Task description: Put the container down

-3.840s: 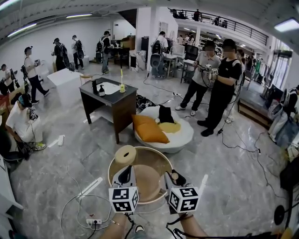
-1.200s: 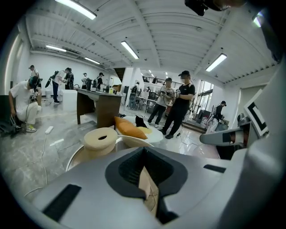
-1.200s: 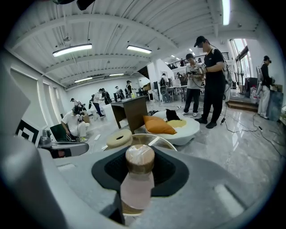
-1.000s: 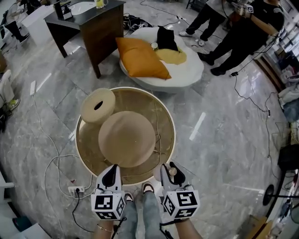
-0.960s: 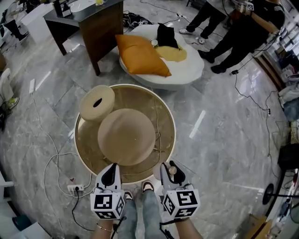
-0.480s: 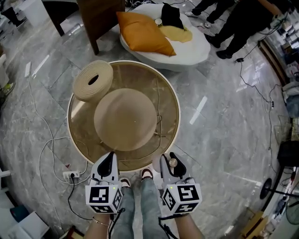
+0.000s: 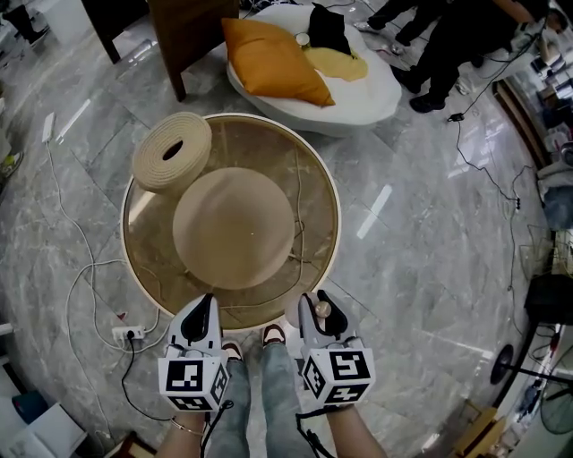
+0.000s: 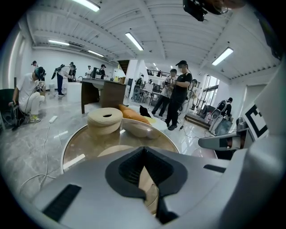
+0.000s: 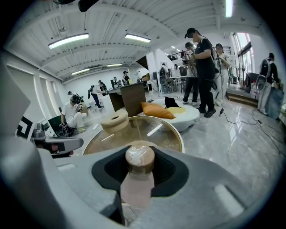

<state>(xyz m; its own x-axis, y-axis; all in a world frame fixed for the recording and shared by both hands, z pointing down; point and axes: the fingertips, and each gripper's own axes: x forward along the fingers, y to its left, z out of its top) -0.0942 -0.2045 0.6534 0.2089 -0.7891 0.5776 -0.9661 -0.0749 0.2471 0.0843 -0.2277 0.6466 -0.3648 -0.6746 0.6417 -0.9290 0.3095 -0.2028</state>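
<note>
My right gripper (image 7: 318,313) is shut on a small pale container (image 7: 321,309) with a round brownish cap. It hangs just outside the near rim of a round glass table (image 7: 331,192). In the right gripper view the container (image 9: 139,163) stands upright between the jaws of the right gripper (image 9: 138,179), with the table (image 9: 174,134) just ahead. My left gripper (image 7: 199,315) hovers beside it at the same rim, jaws together and empty. In the left gripper view, the left gripper (image 8: 145,179) points across the table (image 8: 76,152).
A woven beige ring (image 7: 172,152) lies on the table's far left. Beyond stand a white round pouf (image 7: 376,89) with an orange cushion (image 7: 273,49) and a dark wooden table (image 7: 192,27). Cables and a power strip (image 7: 125,333) run along the left floor. People (image 7: 457,36) stand at the far right.
The head view has tipped from looking across the room to steeply down at the table. Both grippers stay at the near rim, the right one still holding the container.
</note>
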